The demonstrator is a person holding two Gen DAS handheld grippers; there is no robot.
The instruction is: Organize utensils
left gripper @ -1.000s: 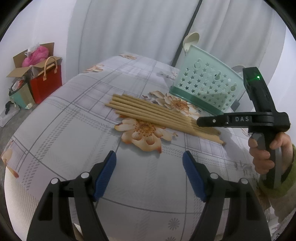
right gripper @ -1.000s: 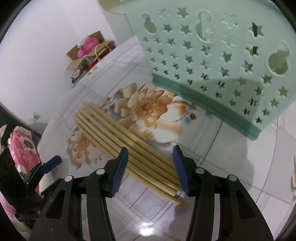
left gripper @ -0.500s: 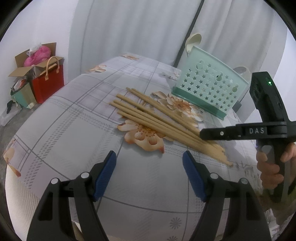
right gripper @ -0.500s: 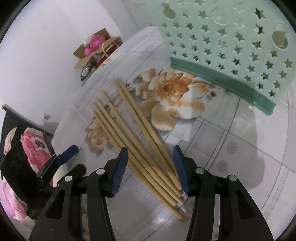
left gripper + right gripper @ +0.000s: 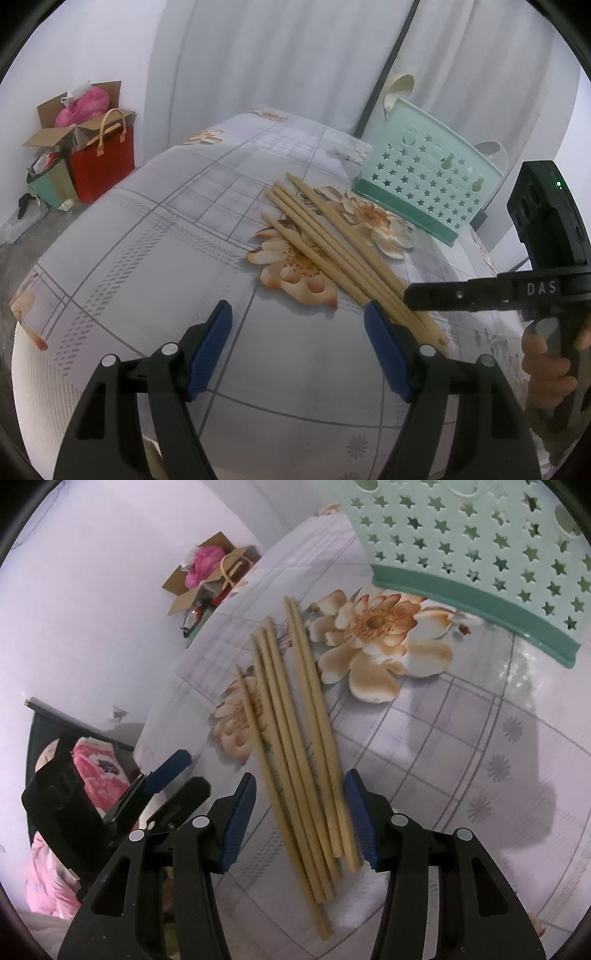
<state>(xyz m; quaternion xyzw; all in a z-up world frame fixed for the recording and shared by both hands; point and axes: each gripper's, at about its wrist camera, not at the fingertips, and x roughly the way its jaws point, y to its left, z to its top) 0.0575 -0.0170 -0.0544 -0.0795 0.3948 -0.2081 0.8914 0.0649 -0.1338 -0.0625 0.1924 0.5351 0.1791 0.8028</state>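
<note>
Wooden chopsticks (image 5: 295,738) lie in a loose bundle on the flowered tablecloth (image 5: 147,258), near the table's far right corner, thin ends fanned toward the far edge, thick ends toward the near right edge. Mint-green star-pierced basket (image 5: 424,184) stands upright at that far right corner, just beyond the chopsticks, apart from them. Right gripper (image 5: 301,812) straddles the thick ends, blue pads either side; jaws parted, gaps showing, nothing clenched. Left gripper (image 5: 297,349) hangs over bare cloth at the near side, jaws wide and released, empty. Cardboard box (image 5: 70,122) and red bag (image 5: 103,162) sit on the floor beyond the left edge.
</note>
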